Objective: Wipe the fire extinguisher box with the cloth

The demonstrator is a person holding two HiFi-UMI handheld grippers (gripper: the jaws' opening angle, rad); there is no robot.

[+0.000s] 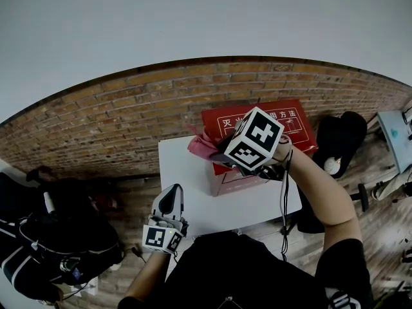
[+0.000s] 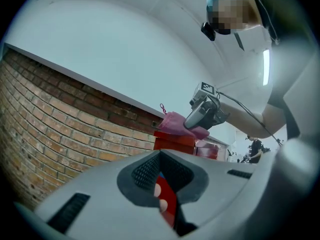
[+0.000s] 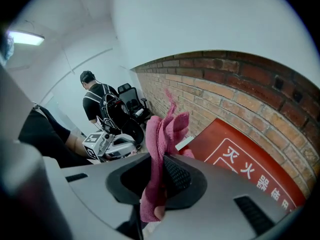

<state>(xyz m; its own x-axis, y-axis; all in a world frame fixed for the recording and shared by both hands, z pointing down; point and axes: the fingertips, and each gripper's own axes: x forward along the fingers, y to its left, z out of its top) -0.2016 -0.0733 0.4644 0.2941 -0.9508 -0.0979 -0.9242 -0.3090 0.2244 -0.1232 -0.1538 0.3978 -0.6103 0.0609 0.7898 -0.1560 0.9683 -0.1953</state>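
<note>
The red fire extinguisher box (image 1: 302,131) lies flat on a white table (image 1: 187,185) against a brick wall. My right gripper (image 1: 222,154) is over the box's left end, shut on a pink cloth (image 1: 201,145) that bunches up at the box's left edge. In the right gripper view the cloth (image 3: 167,134) stands up between the jaws, with the box lid (image 3: 240,169) and its white characters to the right. My left gripper (image 1: 171,199) hovers at the table's near-left corner, jaws together and holding nothing. The left gripper view shows the box (image 2: 175,140), cloth (image 2: 172,121) and right gripper (image 2: 200,115) ahead.
The brick wall (image 1: 129,114) runs behind the table. Black bags and a chair (image 1: 58,237) sit on the floor at the left; a black bag (image 1: 341,140) lies right of the box. A person (image 3: 97,101) with a backpack stands further off.
</note>
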